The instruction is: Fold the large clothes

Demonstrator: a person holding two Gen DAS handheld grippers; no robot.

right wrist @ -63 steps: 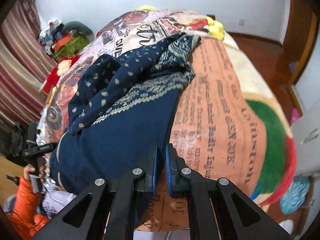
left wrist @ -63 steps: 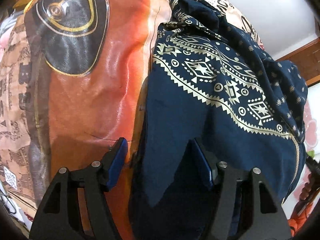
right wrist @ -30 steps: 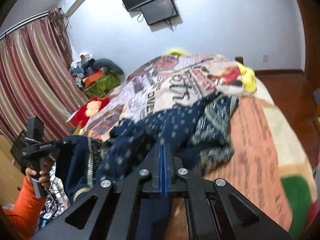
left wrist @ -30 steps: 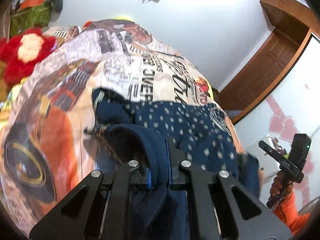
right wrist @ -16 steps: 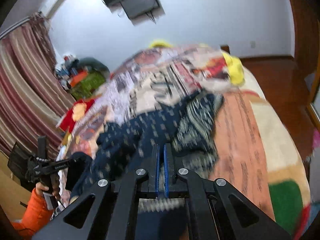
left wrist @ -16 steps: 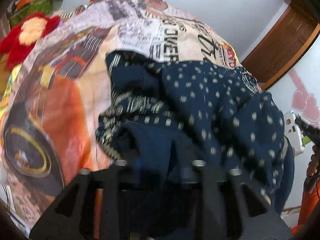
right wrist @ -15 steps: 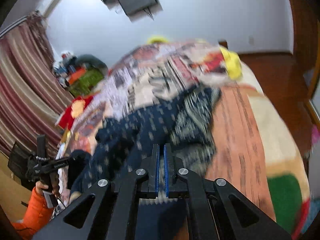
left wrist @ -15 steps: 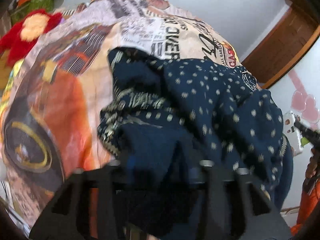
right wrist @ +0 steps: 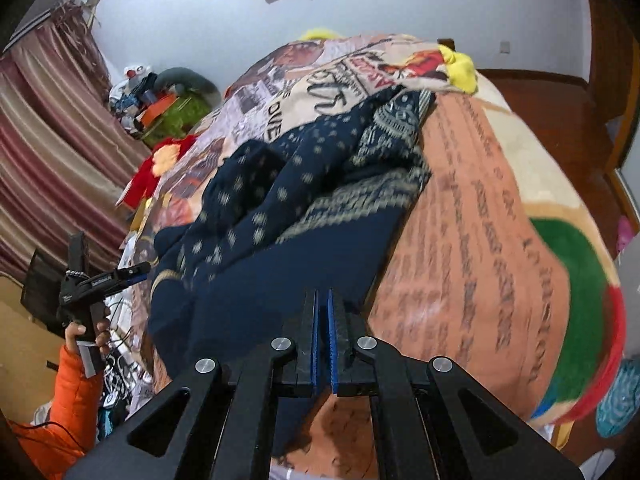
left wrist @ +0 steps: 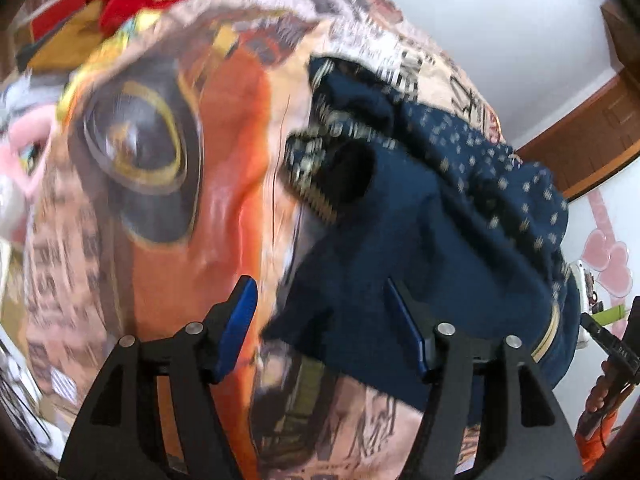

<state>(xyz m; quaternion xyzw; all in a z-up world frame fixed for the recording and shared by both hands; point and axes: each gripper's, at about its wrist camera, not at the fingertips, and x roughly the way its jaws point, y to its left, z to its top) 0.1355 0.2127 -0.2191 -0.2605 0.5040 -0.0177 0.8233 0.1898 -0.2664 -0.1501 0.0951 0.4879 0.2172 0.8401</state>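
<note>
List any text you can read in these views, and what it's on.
"OVE": black letters, cut off, on the newspaper-print fleece blanket.
Text columns on its peach panel: blurred, unreadable.
All other print: too small or blurred.

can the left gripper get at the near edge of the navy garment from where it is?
Probably yes. The left gripper has its jaws opening, and the navy garment has its near edge lying loose on the blanket right between the fingers, nothing covering it. The frame is blurred, so exact clearance is unclear.
</note>
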